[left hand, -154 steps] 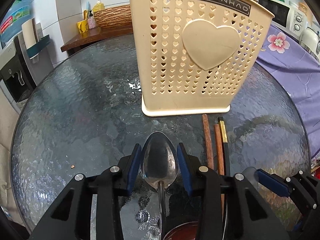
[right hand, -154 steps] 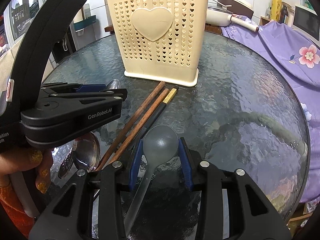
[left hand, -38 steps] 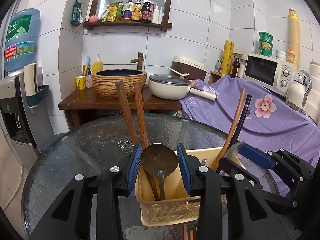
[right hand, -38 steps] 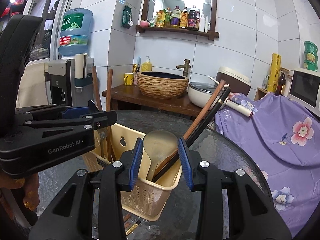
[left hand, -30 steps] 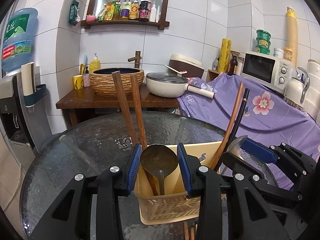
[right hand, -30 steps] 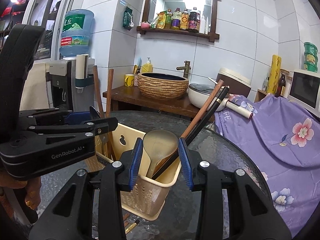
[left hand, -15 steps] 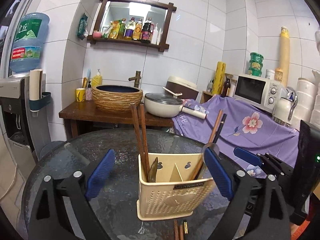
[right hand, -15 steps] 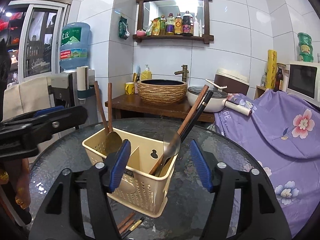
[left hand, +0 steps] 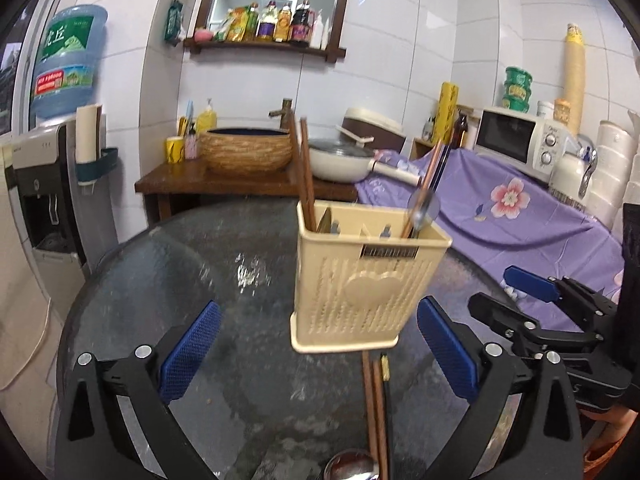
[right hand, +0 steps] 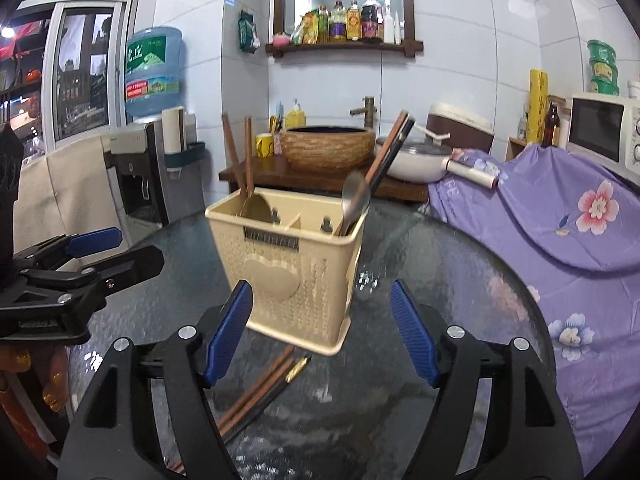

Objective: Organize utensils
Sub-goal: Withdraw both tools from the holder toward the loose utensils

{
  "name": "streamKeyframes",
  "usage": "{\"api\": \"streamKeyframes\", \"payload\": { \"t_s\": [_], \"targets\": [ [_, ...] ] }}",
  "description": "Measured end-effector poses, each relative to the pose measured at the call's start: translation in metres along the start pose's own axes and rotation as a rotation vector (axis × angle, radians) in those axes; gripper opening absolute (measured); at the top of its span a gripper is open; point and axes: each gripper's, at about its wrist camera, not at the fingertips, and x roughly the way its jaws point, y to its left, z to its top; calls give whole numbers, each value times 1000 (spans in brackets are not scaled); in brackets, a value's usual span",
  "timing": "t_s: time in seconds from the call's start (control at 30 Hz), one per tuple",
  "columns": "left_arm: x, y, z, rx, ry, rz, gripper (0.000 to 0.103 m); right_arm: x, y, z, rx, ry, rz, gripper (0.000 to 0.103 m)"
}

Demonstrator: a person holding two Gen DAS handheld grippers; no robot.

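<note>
A cream holder (right hand: 296, 268) with heart cut-outs stands upright on the glass table (right hand: 460, 280). A spoon (right hand: 256, 208) and brown chopsticks (right hand: 240, 156) stand in its left compartment, a second spoon (right hand: 354, 198) and chopsticks in the right. At its 6 o'clock, loose chopsticks (left hand: 376, 400) lie flat on the table.

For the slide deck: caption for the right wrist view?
Right gripper, jaws just opened and empty, faces the cream utensil holder holding two spoons and chopsticks; more chopsticks lie on the glass table.

Round glass table (left hand: 168, 280) w/ utensil caddy (left hand: 360, 292), loose chopsticks (left hand: 376, 404), spoon (left hand: 352, 470).
</note>
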Motion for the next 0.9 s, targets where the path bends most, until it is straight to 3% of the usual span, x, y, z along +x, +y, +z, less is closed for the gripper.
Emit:
{"api": "streamKeyframes", "payload": {
  "t_s": [0.47,0.53,0.73,0.9],
  "targets": [
    [12,13,-57,-28,154,39,93,11,19,-65,16,165,16,71],
    [14,15,-62,-36,187,22,79,15,20,-73,15,202,13,71],
    [18,10,-76,-32,258,-8,61,27,22,-87,29,272,24,63],
    [15,2,-90,-17,308,-43,58,32,15,-93,68,291,8,63]
  ]
}}
